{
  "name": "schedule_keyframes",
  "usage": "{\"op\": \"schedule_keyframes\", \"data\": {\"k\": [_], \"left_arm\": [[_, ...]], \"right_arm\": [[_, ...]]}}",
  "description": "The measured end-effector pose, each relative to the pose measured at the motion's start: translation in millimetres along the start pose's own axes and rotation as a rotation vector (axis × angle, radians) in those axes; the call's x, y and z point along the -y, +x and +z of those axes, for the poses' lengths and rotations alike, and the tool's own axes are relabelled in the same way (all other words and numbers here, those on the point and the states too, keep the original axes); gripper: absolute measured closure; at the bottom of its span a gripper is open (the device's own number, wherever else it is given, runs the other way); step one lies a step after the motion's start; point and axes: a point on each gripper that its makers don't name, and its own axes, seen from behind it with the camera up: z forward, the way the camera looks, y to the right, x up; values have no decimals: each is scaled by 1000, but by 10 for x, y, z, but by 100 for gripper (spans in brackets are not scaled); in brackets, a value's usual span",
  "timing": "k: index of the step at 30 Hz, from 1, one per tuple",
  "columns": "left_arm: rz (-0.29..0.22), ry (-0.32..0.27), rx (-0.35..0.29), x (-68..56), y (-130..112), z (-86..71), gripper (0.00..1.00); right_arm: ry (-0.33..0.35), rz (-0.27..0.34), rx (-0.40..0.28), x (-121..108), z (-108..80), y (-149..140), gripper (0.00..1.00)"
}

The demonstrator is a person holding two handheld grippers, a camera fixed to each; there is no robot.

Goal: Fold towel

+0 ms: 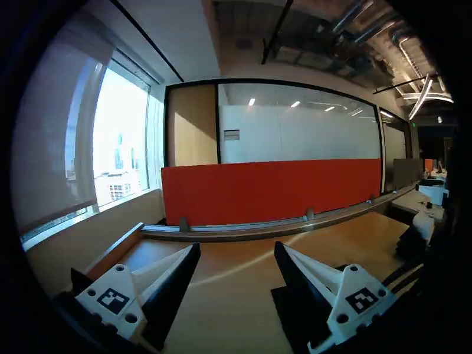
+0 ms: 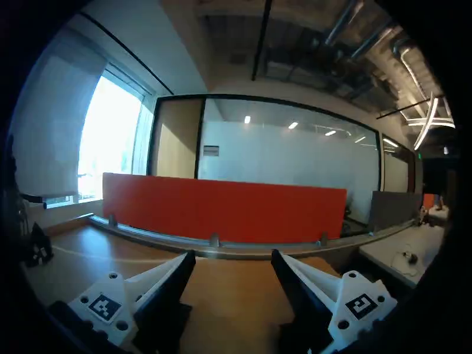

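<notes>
Left gripper [image 1: 236, 245]: released, empty, above the wooden worktop [image 1: 236, 307].
Right gripper [image 2: 233, 252]: spread, holding nothing.
Towel: whereabouts cannot be told. Expect light, limp, soft cloth; you'd best pinch its corners.

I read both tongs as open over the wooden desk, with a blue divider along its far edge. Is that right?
Not blue: the divider is red-orange, as the left gripper view shows. The left tongs and right tongs are open over the wooden desk.
</notes>
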Motion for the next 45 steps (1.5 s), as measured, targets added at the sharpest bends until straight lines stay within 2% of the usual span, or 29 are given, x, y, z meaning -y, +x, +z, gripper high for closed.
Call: {"op": "schedule_keyframes", "data": {"k": [5, 11, 14, 20, 26, 32, 38, 45], "left_arm": [[4, -48, 43, -136, 195, 9, 7], [36, -102, 90, -302, 296, -7, 7], [45, -130, 109, -395, 301, -21, 7], [76, -187, 164, -581, 166, -66, 7], [119, -251, 234, -772, -116, -124, 7], [139, -314, 304, -947, -466, -186, 7], [153, -365, 385, -1070, -887, -269, 7], [167, -415, 501, -1163, -1479, -391, 7]], "right_arm": [[53, -35, 35, 60, 17, 232, 0], [152, -82, 81, 178, 1, 332, 0], [194, -93, 103, 228, -11, 350, 0], [278, -98, 166, 363, -89, 260, 0], [357, -119, 243, 502, -185, 4, 0], [432, -150, 316, 645, -297, -314, 0], [500, -195, 379, 790, -422, -669, 0], [557, -240, 462, 918, -545, -1208, 0]]}}
